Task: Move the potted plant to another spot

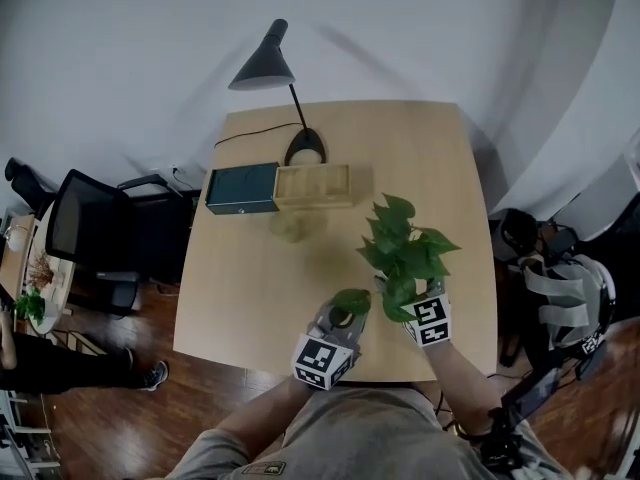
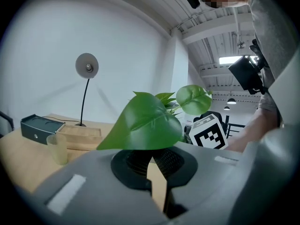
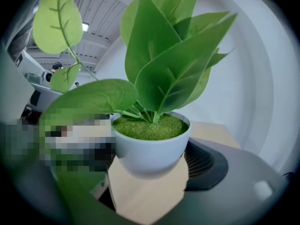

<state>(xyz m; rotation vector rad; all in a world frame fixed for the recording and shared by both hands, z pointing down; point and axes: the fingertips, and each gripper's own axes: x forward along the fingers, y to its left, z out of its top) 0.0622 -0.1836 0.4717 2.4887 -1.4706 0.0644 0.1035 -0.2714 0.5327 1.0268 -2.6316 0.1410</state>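
- Right gripper (image 1: 418,308): jaws set wide, black mesh pads clamped on the white pot (image 3: 149,146) of the potted plant (image 1: 404,252).
- Pot is smooth and round, with a grainy green topping and broad glossy pointed leaves.
- Plant is at the front right of the pale wood table (image 1: 250,298).
- Left gripper (image 2: 151,165): jaws together, only a slit between them, gripping nothing. One leaf hangs over it.
- Further back: dark green box (image 1: 242,188), wooden tray (image 1: 313,185), frosted cup (image 1: 292,226), cone-shaded lamp (image 1: 265,63).
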